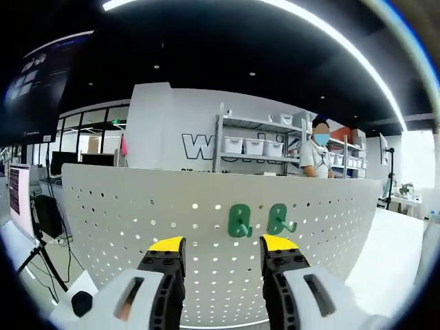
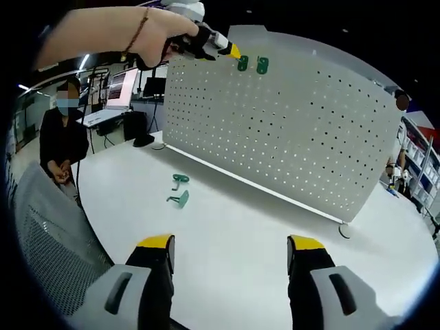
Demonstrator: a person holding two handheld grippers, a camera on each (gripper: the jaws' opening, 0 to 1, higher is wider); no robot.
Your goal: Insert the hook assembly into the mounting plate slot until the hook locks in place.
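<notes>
In the left gripper view, the left claw point(image 1: 222, 249) is hovering with its yellow-tipped jaws standing apart and nothing between them, facing the white perforated mounting plate point(image 1: 137, 213). Two green hooks point(image 1: 240, 221) are hanging side by side in the plate's holes, just above the gap between the jaws, at about twelve o'clock from the claw. A person is standing by the shelves beyond the plate, at about one o'clock.

In the right gripper view, the right claw point(image 2: 231, 249) is sitting low over the white tabletop point(image 2: 247, 227), its jaws also spread wide and empty. Two loose green hooks point(image 2: 179, 190) are lying on the tabletop at about eleven o'clock from the claw, near the foot of the plate and well apart from the jaws. The plate is standing upright across the middle, the two hung hooks showing near its top edge at about twelve o'clock, with the left claw and the hand carrying it just beside them. A seated person is showing at nine o'clock.

The step in hand seems to be fetching a loose hook. Doing it well probably means reaching the right claw forward and down, gripping the hook by its flat backing so the prongs are staying free, then lining those prongs up with a vacant hole pair beside the hung hooks and pressing until it seats.
</notes>
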